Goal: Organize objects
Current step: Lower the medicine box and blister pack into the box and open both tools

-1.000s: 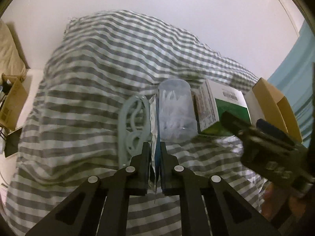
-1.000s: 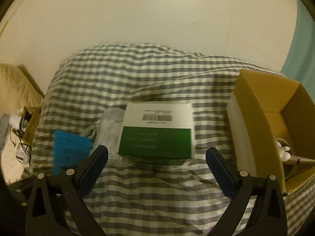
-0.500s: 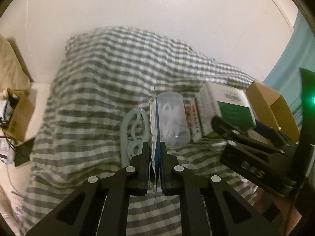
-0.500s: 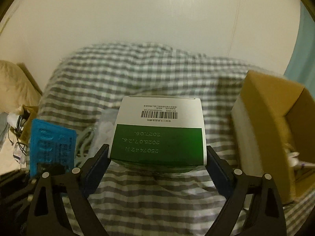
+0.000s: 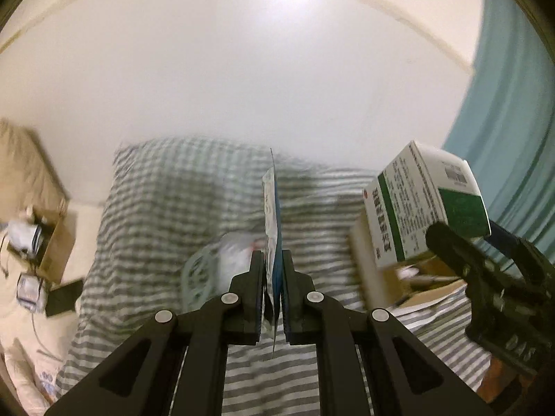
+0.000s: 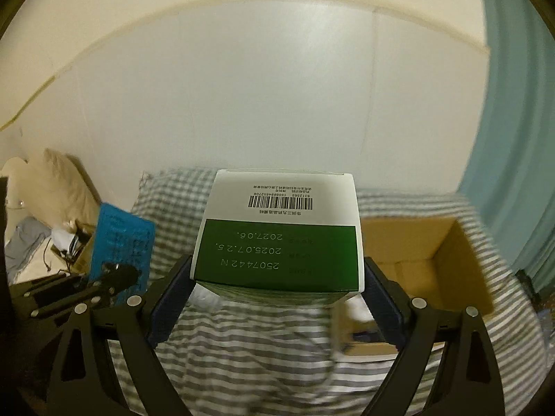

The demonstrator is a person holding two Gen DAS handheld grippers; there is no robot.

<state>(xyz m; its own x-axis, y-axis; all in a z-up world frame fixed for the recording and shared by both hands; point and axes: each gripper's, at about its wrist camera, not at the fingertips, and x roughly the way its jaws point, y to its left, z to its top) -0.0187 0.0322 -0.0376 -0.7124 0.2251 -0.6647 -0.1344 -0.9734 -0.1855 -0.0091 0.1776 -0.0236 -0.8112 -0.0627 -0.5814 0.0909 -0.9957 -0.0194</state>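
The left gripper (image 5: 273, 270) is clamping a flat blue packet (image 5: 274, 215), now lifted off the striped bedding (image 5: 156, 215). The right gripper (image 6: 277, 277), a second ago open around the green-and-white box (image 6: 277, 242), is gripping it aloft, heading, I judge, toward the cardboard box (image 6: 416, 253) beyond.

A bed (image 5: 156, 215) covered in a grey and white checked cover stands against a plain white wall (image 5: 242, 69). A teal curtain (image 6: 503, 138) hangs at the right. At the left, a beige pillow (image 6: 62, 180) and a small open cardboard box of clutter (image 5: 45, 242) sit beside the bed, with a dark flat object (image 5: 64, 294) lying near them.
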